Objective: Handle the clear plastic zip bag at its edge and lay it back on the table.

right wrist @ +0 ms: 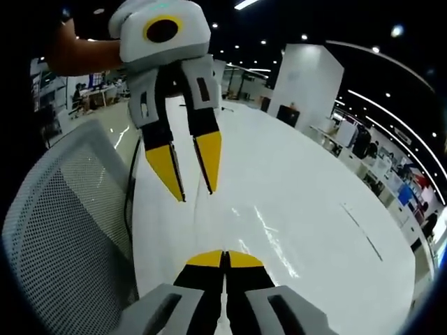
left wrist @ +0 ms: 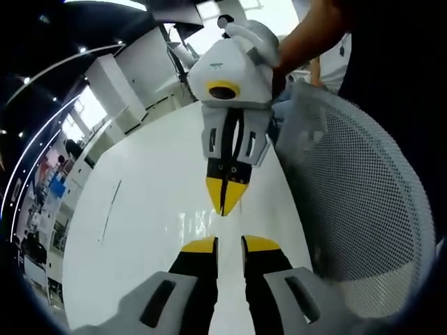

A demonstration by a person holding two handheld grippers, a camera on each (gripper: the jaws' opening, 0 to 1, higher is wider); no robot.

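**Zip bag almost invisible on the white table, between the two grippers**

Zip bag (left wrist: 198, 225) shows in the left gripper view only as a wrinkled, shiny patch on the white table (left wrist: 133, 209), at about 7 o'clock from the tips of the right gripper (left wrist: 225, 202). Its outline is too clear to follow, so I cannot tell its long axis or which way its zip edge points. In the right gripper view, thin streaks of glare run from 11 to 5 o'clock just ahead of the jaws.

The left gripper (left wrist: 230, 244) has its yellow tips apart, with nothing between them. The right gripper has its tips pressed together; I cannot tell whether the bag's edge is between them.

A small mark on the right gripper's housing is too small to read. A white mesh chair back (left wrist: 356, 181) stands at 3 o'clock, cut off by the view's edge. A person's arm (left wrist: 307, 35) is partly hidden behind the right gripper.
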